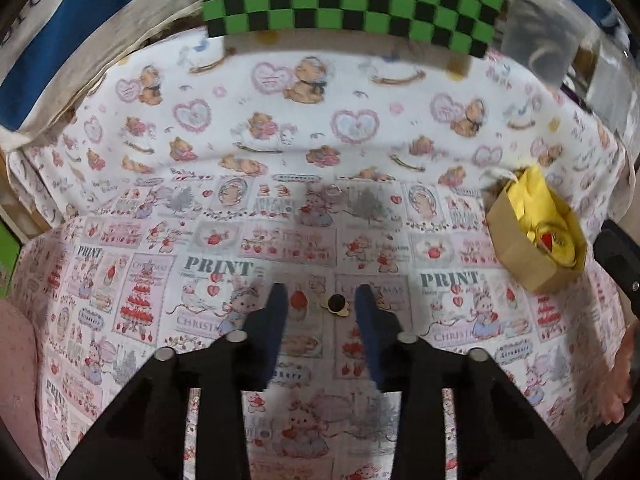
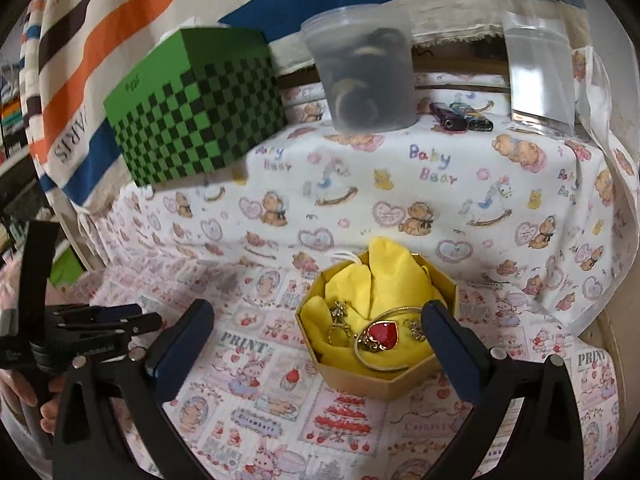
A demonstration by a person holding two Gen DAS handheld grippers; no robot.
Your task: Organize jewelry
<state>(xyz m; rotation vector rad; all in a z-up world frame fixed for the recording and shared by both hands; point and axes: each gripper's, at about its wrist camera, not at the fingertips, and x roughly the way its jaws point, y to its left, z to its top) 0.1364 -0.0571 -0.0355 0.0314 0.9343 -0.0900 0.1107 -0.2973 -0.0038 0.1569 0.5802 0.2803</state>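
A small gold flower-shaped piece with a dark round centre (image 1: 336, 303) lies on the printed cloth (image 1: 224, 240). My left gripper (image 1: 321, 296) points down at it, its blue fingers standing either side of it and narrowly apart, not pressing it. An octagonal gold box (image 2: 372, 380) lined with yellow tissue holds a bangle with a red heart stone (image 2: 382, 334) and other gold pieces (image 2: 338, 316). My right gripper (image 2: 318, 314) is wide open just in front of the box, its right finger (image 2: 448, 340) against the box's side. The box (image 1: 520, 256) also shows at the right of the left wrist view.
At the back, a green and black checkered box (image 2: 196, 108), a cloudy plastic cup (image 2: 360, 76) with dark rings inside, a clear bottle (image 2: 536, 60) and small dark items (image 2: 448, 116) sit on a raised, cloth-covered ledge. A hand (image 1: 624, 380) shows at the right edge.
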